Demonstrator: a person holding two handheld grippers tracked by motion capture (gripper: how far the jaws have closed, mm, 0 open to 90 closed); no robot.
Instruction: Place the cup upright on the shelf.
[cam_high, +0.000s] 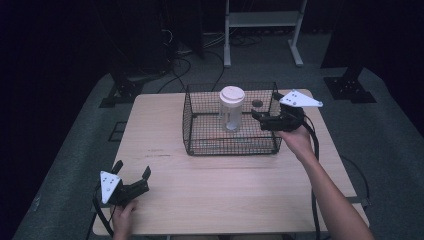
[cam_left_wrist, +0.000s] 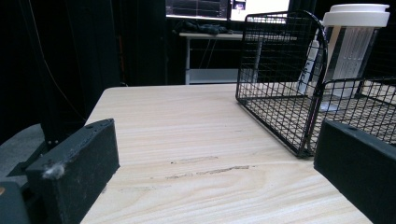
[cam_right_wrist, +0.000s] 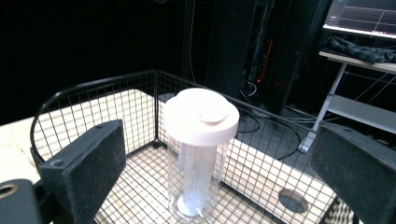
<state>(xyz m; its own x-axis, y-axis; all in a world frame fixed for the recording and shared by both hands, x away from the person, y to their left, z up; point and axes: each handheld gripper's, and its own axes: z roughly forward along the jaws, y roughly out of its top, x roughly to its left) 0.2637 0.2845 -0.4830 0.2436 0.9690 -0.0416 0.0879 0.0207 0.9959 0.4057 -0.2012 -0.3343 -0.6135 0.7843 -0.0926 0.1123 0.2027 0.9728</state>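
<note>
guessing we're barely started: jar (cam_high: 232, 108) upright in the basket (cam_high: 189, 120), right gripper (cam_high: 259, 118) open beside it, left gripper (cam_high: 132, 173) open, idle.

The left gripper (cam_left_wrist: 215, 172) sat low over a pale wooden table (cam_left_wrist: 187, 130), its two black jaws rising from the bottom corners and standing wide apart with nothing between them; a tuft of grey lint clung to the left jaw. Dark scuff marks streaked the wood between the jaws. Ahead and to the right stood a black wire basket (cam_left_wrist: 280, 93) on the tabletop, and inside it an upright clear container (cam_left_wrist: 348, 60) with a white lid (cam_left_wrist: 357, 15). Beyond the table's far edge, in a dark room, were a pale-framed desk (cam_left_wrist: 210, 51) and lit screens (cam_left_wrist: 224, 7).
</note>
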